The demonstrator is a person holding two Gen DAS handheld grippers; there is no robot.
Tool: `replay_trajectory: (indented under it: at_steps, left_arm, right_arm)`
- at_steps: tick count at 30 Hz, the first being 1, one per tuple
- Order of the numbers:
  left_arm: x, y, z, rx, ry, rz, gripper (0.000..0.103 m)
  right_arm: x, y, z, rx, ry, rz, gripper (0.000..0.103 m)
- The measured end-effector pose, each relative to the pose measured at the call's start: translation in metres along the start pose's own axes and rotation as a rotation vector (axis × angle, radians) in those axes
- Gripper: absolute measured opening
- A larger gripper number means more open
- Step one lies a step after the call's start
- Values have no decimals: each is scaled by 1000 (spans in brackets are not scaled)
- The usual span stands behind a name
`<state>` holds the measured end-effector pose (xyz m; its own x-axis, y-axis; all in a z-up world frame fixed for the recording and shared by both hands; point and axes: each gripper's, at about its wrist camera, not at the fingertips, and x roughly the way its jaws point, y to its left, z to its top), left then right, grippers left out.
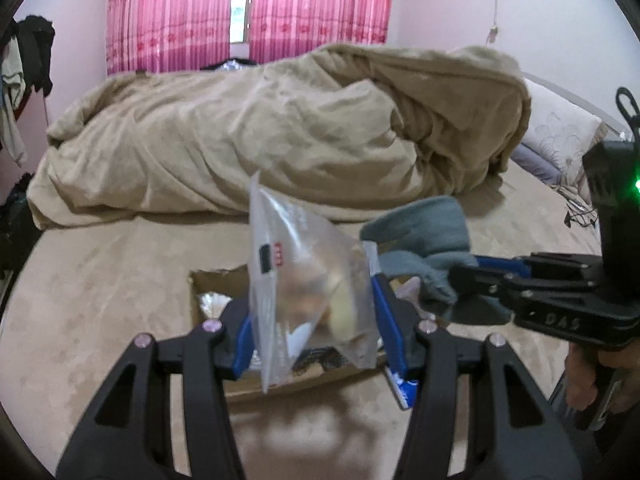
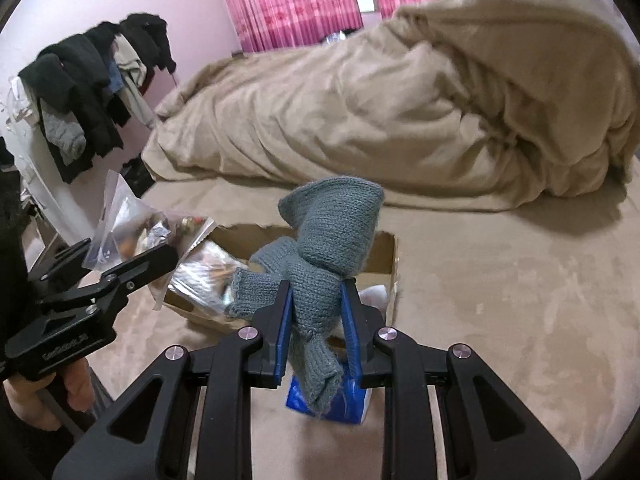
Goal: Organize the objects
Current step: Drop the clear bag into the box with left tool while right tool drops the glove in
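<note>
You've got the plastic bag (image 1: pixel 308 280) pinched in your left gripper (image 1: pixel 316 320) and the grey knit glove (image 2: pixel 320 272) clamped in your right gripper (image 2: pixel 316 320), both held over the cardboard box (image 2: pixel 384 256) on the bed (image 2: pixel 500 300), presumably to drop in

Place: a home bedroom.
Bed: a wide mattress (image 1: pixel 100 300) in a beige cover fills the foreground.
Bedding: a rumpled tan duvet (image 1: pixel 280 132) lies heaped at 12 o'clock; a flowered pillow (image 1: pixel 560 132) at 2 o'clock.
Window: pink curtains (image 1: pixel 172 16) at 12 o'clock.
Clothes: dark garments (image 2: pixel 92 80) hang at 10 o'clock.
Walls: pale pink.
</note>
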<state>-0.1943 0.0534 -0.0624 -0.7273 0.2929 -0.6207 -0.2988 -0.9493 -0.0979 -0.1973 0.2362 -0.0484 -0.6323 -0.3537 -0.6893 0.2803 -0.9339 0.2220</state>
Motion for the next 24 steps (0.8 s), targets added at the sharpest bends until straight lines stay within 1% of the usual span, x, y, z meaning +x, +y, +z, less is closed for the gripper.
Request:
replay_trajectory:
  at_steps: [4,6,8,12,14,16,18,19,20,21,22,23,24]
  left_arm:
    - [29,7,-9,-28,36,5,53]
    - [40,7,-13,-19,46,12,53]
    - [56,8,-17,-12,82,-3,54]
    - [80,9,-24,-11,132,5,54]
    - [88,13,-29,-38,163,22,54]
    - [91,16,-31,-59,178,30,56]
    - [87,15,-31,-58,173,36,58]
    - [85,14,-31,-55,170,40,61]
    - [80,13,-30,-52,163,44,66]
    - [76,13,-30,-53,157,49,74]
    - [70,13,-29,-60,146,52,81]
    - [65,15,-28,-69,138,53,82]
    - [60,16,-27,-80,131,53,82]
  right_arm:
    - [26,-7,-3,16,39,6,25]
    - [34,-11,-4,28,48,8,25]
    - [45,-15,-6,42,65,6,25]
    - [62,-20,-9,52,87,-2,25]
    - [67,-20,-10,53,86,-1,26]
    - [69,-19,-10,49,81,-14,28]
    - [70,-19,-9,52,81,-18,31]
    - [68,-19,-9,55,78,-21,32]
    - [66,-18,-9,51,73,-21,35]
    - [64,-17,-9,48,73,-24,38]
    - [61,-16,-9,46,70,-26,43]
    - [57,-15,-10,47,65,-23,49]
    - [55,-14,-9,47,64,-21,51]
